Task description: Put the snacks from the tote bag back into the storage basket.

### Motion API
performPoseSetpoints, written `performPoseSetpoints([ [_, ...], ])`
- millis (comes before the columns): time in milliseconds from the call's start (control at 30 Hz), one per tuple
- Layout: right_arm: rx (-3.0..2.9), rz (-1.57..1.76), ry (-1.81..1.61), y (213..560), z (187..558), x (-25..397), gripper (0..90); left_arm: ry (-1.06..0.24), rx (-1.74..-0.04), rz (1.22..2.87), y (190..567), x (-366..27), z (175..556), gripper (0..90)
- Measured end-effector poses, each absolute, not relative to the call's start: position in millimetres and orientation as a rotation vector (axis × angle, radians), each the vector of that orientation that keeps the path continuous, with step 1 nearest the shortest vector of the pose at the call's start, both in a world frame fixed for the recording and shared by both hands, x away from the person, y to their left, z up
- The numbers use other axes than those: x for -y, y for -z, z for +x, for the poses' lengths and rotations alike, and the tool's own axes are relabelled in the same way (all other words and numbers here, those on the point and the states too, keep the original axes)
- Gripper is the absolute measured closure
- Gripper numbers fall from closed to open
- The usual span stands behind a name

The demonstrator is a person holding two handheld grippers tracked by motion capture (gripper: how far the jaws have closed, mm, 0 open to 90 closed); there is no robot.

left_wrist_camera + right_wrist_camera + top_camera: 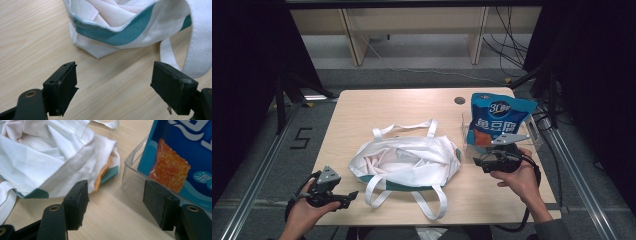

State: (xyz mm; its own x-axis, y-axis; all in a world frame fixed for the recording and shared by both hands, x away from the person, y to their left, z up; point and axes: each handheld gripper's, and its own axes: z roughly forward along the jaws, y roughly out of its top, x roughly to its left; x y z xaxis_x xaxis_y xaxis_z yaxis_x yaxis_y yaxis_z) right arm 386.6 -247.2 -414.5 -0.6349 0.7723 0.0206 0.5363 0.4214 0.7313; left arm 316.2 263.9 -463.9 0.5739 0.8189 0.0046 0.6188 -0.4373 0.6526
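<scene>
Your left gripper (pixel 346 197) sat at the lower left of the high view, jaws spread wide and holding nothing, aimed at the white tote bag (pixel 407 162) crumpled at the frame's centre. In the left gripper view the bag's teal-banded corner (pixel 112 37) lay above the gap, apart from both jaws, with a strap (pixel 197 50) cut off at the right edge. Your right gripper (pixel 479 162) at centre right was likewise wide open and empty, just beside the clear plastic bin (pixel 132 182) holding the upright blue snack pouch (pixel 497 120). The right gripper view showed an orange patch (pixel 103 177) at the bag's edge, which the high view did not make out; the pouch's top was cropped there
</scene>
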Motion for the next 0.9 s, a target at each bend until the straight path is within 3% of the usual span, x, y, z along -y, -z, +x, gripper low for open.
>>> performPoseSetpoints([
  [900, -2.404, 1.081, -1.117, 436, 364, 244, 33.3, -0.432, -1.138, 2.209, 464, -265, 315, 20.2],
])
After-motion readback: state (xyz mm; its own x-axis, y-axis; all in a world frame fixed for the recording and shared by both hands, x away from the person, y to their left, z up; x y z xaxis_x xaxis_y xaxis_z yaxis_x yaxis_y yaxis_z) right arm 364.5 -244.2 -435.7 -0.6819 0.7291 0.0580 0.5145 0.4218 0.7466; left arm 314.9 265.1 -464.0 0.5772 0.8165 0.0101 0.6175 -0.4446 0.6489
